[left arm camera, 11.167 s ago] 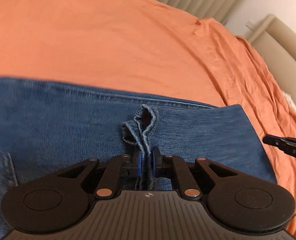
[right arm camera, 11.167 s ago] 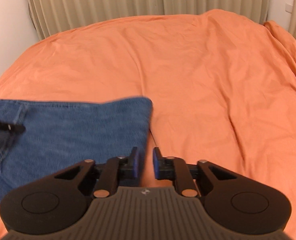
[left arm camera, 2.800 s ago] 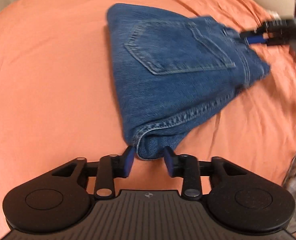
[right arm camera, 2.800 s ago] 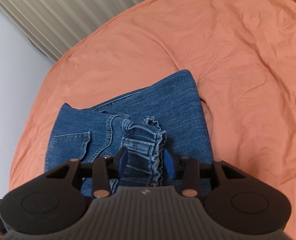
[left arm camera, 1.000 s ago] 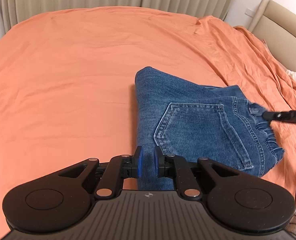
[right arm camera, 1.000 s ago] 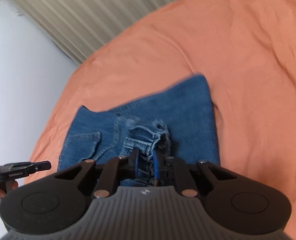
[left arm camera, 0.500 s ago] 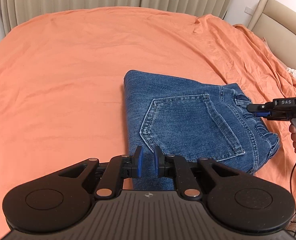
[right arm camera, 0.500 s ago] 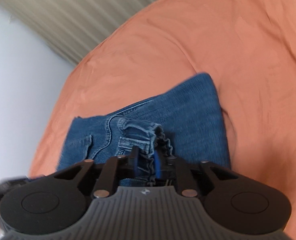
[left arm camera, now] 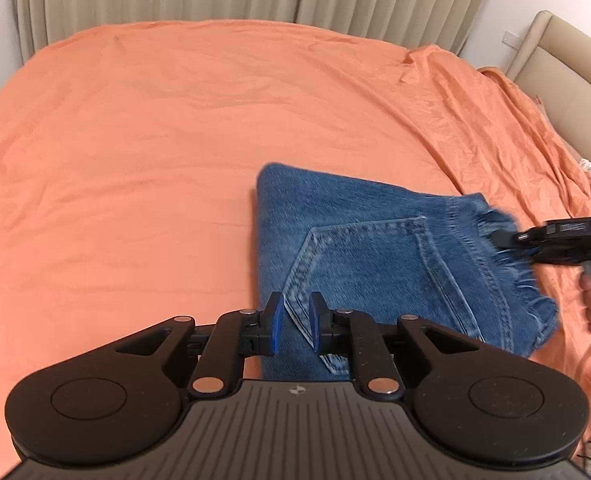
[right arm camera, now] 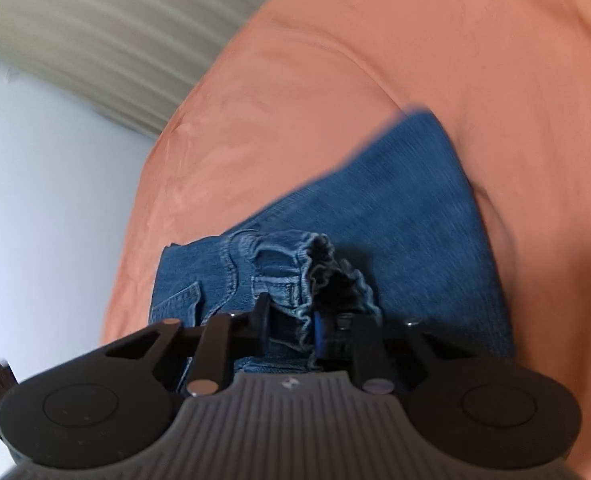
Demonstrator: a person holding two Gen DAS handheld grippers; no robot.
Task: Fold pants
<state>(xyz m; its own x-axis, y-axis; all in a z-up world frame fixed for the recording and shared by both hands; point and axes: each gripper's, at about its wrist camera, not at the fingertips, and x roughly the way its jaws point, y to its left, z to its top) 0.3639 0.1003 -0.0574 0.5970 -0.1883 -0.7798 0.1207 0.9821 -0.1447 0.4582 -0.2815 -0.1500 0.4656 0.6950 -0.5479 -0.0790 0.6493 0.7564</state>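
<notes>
While the folded pants [left arm camera: 379, 264] lie on the orange bed [left arm camera: 143, 152], the right hand-held gripper [right arm camera: 289, 330], jaws just closing, pinches their gathered waistband to tidy it; the left hand-held gripper [left arm camera: 294, 322] hovers nearly closed, holding nothing.

- I can read no words or numbers anywhere.
- My left gripper [left arm camera: 294, 322] carries only a small round emblem on its ribbed body, without lettering I can make out.
</notes>
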